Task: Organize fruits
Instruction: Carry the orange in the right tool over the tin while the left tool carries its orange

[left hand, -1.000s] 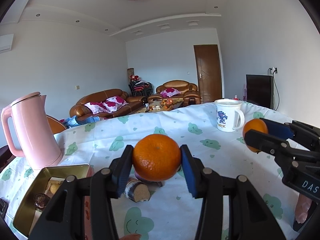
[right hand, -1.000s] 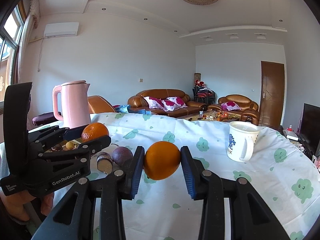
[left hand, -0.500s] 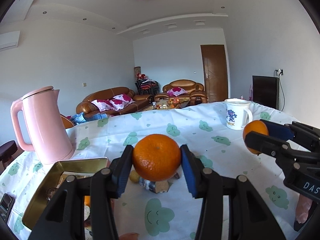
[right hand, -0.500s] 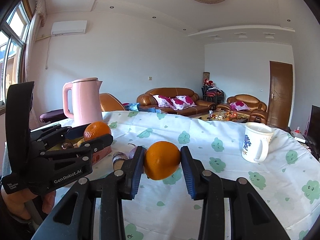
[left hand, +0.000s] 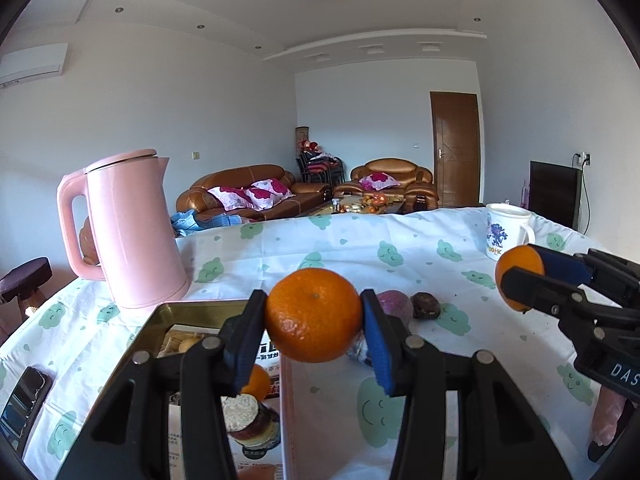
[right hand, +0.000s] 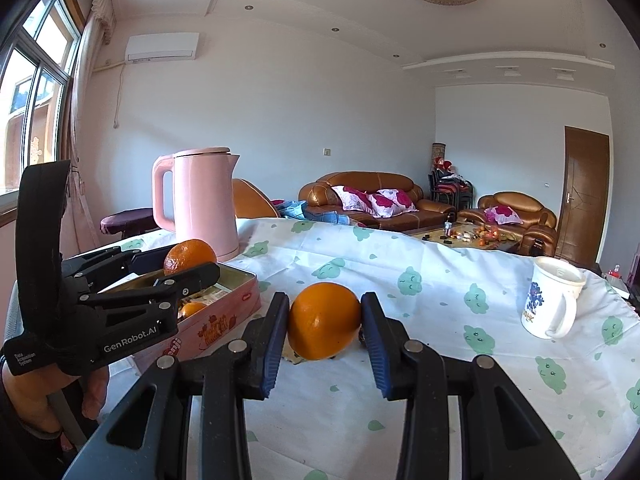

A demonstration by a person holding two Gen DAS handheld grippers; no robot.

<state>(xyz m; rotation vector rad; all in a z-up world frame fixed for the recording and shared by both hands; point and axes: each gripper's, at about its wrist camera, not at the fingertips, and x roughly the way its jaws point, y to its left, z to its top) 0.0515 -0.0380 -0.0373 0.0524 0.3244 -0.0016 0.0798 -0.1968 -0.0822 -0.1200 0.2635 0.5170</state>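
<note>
My left gripper point(left hand: 314, 318) is shut on a mandarin point(left hand: 314, 314) and holds it above the right edge of a gold-lined pink tin point(left hand: 188, 308). The tin holds another mandarin point(left hand: 258, 382), a cut purple yam piece point(left hand: 244, 416) and small items. My right gripper point(right hand: 324, 322) is shut on an orange point(right hand: 322, 320), held above the tablecloth right of the tin point(right hand: 224, 320). The right gripper and its orange also show in the left wrist view point(left hand: 520, 276). The left gripper with its mandarin shows in the right wrist view point(right hand: 190, 258). A purple fruit point(left hand: 396, 306) and a dark passion fruit point(left hand: 426, 305) lie on the cloth.
A pink kettle point(left hand: 132, 232) stands behind the tin at the left. A white mug point(left hand: 504, 236) stands at the far right of the table. A phone point(left hand: 22, 404) lies near the left table edge. The tablecloth point(right hand: 460, 280) is white with green clouds.
Both grippers moved left with their fruit. The left one now hangs over the tin's edge, and the tin's inside has come into view below it.
</note>
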